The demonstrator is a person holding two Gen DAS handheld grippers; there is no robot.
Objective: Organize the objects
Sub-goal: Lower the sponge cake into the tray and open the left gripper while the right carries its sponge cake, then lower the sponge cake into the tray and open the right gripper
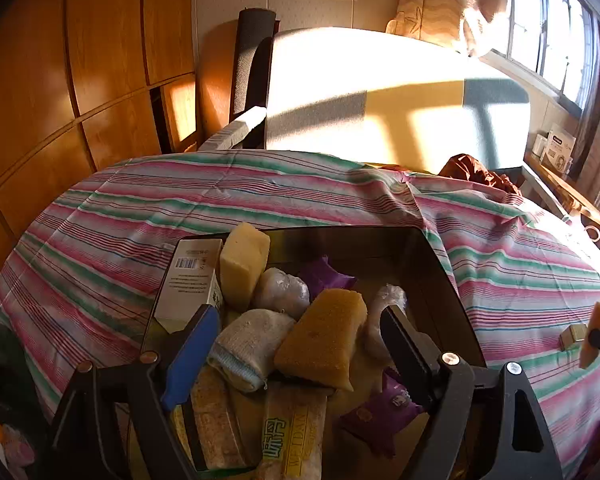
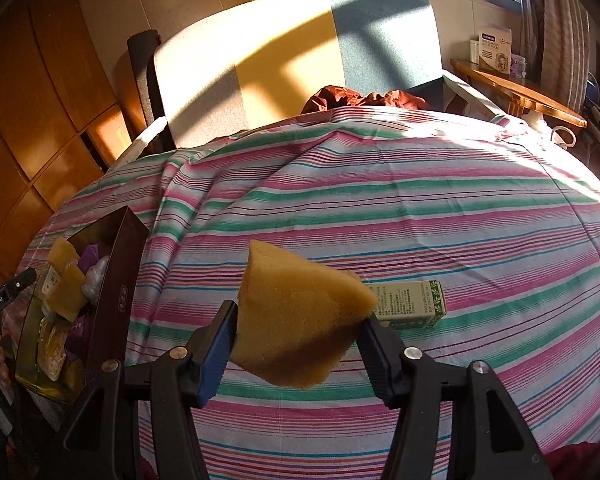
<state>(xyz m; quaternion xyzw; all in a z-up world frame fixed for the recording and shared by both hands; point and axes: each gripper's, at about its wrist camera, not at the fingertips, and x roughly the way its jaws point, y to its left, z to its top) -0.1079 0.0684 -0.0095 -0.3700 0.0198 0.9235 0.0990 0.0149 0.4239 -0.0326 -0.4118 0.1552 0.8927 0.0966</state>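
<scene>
My left gripper [image 1: 300, 312] hangs open over a dark box [image 1: 432, 264] on the striped bedspread. A brown-yellow sponge [image 1: 320, 340] lies between its fingers on top of the pile, and the pads stand clear of it. The box also holds a pale sponge [image 1: 242, 264], a white carton [image 1: 188, 280], a rolled cloth [image 1: 248, 344], purple packets [image 1: 384, 412] and a snack pack [image 1: 292, 436]. My right gripper [image 2: 300, 314] is shut on another yellow sponge [image 2: 300, 320], held above the bed. A small green-and-white carton [image 2: 412, 304] lies on the bed just behind it. The dark box [image 2: 120, 276] is at the left.
The striped bedspread [image 2: 380, 208] covers the whole bed. A sunlit padded headboard [image 1: 380, 92] rises behind it, with wooden wardrobe doors [image 1: 80, 80] on the left. A wooden side table [image 2: 516, 88] with boxes stands at the right. Brown cloth [image 2: 364, 100] lies bunched by the headboard.
</scene>
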